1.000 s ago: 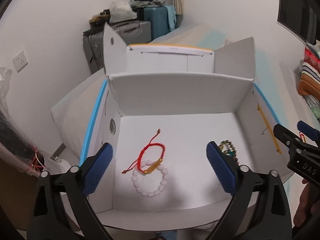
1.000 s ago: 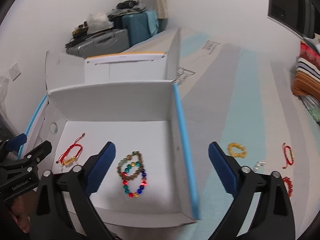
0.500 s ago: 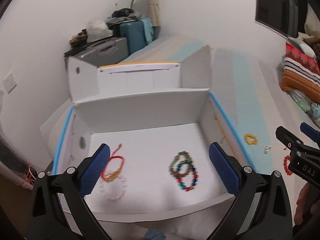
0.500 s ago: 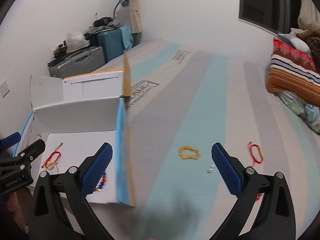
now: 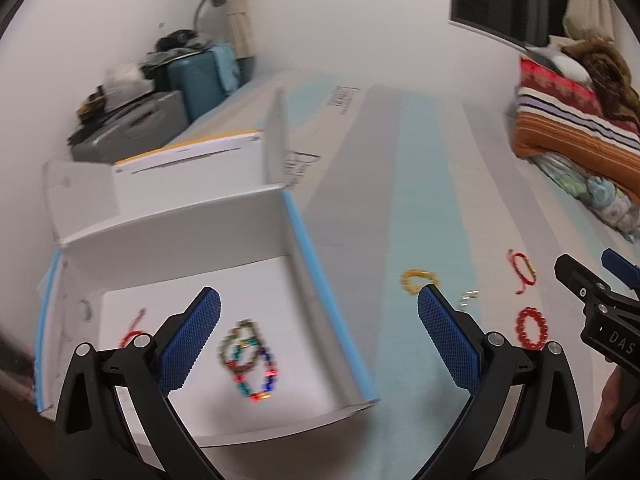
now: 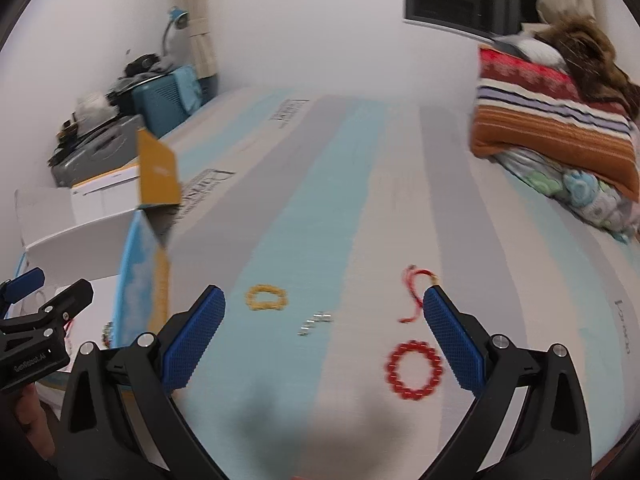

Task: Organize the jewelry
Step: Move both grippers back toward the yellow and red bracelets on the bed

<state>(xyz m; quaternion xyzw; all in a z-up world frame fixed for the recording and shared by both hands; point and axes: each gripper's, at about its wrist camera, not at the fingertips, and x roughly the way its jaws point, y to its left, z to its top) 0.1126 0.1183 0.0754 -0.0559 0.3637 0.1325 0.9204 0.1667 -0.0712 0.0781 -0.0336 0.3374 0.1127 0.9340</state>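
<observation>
Box [image 5: 304,248]: white, open; multicoloured bead bracelets [image 5: 248,356] inside.
Bed [image 6: 320,200]: yellow bracelet [image 6: 266,298], red bead bracelet [image 6: 414,370], red cord bracelet [image 6: 414,296], lying flat, apart.

The left gripper [image 5: 319,316] and right gripper [image 6: 324,318] are showing matt black plastic arms with blue, cross-hatched rubbery pads [image 6: 454,344]. The cardboard box [image 5: 304,236] is looking smooth and matt white inside. At five o'clock, the red bead bracelet [image 6: 414,370] is gleaming glossy on the woven striped cloth [image 6: 320,208].
</observation>
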